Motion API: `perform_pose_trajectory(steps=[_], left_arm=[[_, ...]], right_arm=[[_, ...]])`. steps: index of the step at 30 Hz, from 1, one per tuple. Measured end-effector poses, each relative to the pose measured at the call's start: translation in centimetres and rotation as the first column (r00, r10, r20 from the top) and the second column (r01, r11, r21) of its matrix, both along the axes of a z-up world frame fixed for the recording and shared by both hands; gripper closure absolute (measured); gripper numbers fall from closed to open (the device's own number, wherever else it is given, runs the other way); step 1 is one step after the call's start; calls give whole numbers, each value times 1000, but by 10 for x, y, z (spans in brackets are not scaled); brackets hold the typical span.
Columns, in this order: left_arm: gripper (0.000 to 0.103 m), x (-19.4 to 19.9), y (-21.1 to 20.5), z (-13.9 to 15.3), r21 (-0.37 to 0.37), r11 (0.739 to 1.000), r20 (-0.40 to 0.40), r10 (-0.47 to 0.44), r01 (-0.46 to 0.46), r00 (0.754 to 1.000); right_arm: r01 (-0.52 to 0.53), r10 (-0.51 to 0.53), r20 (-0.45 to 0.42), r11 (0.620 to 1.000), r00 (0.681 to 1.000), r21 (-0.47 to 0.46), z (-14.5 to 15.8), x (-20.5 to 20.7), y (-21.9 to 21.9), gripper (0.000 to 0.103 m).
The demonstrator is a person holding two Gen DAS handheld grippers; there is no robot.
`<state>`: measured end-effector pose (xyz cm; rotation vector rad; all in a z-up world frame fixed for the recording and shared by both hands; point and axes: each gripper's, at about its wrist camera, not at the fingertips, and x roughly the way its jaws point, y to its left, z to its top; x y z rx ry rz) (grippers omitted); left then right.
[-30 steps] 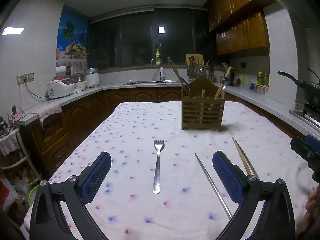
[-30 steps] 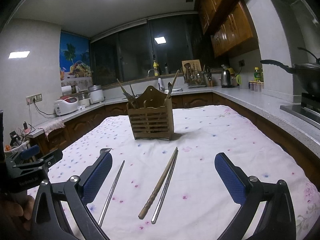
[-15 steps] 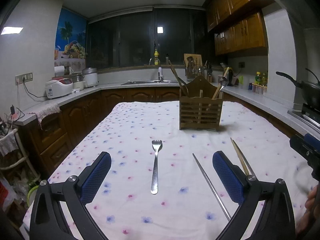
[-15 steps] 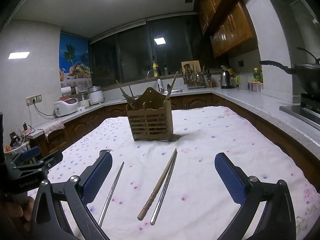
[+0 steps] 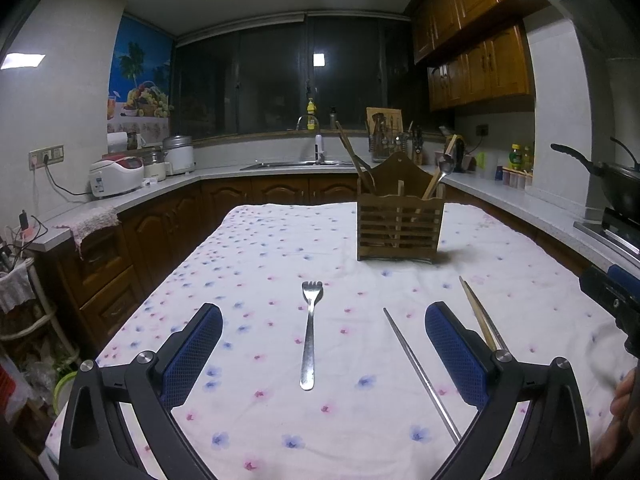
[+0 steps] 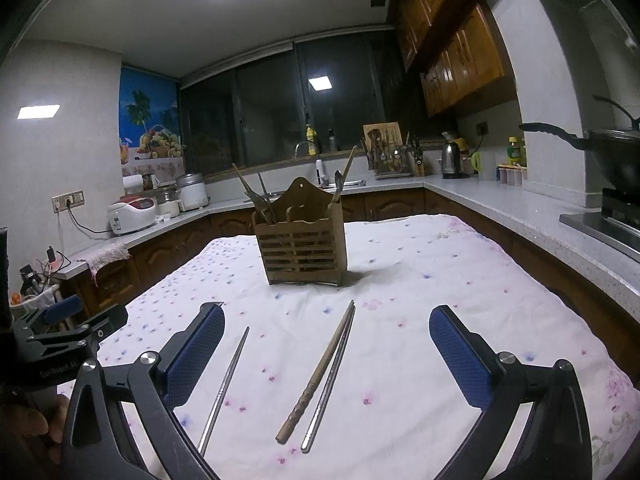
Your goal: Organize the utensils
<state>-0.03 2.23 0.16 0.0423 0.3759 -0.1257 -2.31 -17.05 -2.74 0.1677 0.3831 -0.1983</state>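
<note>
A metal fork (image 5: 310,336) lies lengthwise on the floral tablecloth (image 5: 256,264), centred in front of my open left gripper (image 5: 324,354). A single metal chopstick (image 5: 420,374) lies to its right, also seen as the metal chopstick (image 6: 226,384) in the right wrist view. A wooden chopstick (image 6: 318,372) and a second metal chopstick (image 6: 330,376) lie side by side before my open right gripper (image 6: 328,360). The wooden utensil holder (image 5: 400,220) stands upright farther back, the same holder (image 6: 302,250) with chopsticks and a spoon in it.
Kitchen counters (image 5: 160,188) wrap around the table on the left, back and right. A wok (image 6: 612,152) sits on the stove at the right. A rice cooker (image 5: 116,176) and a sink (image 5: 296,166) stand behind. The cloth drops off at the table edges.
Both grippers have shifted only slightly; the utensils sit a little lower and nearer in each view. Nothing was picked up or released.
</note>
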Motion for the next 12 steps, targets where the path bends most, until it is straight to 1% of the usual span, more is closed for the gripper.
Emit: perform_pose_trajectory(steps=[12], left_arm=[[1,5,-2,3,-12,1000,-18,-9,9,1000]], right_arm=[[3,-3,-5,1000,1000,7,2,2,-1,0]])
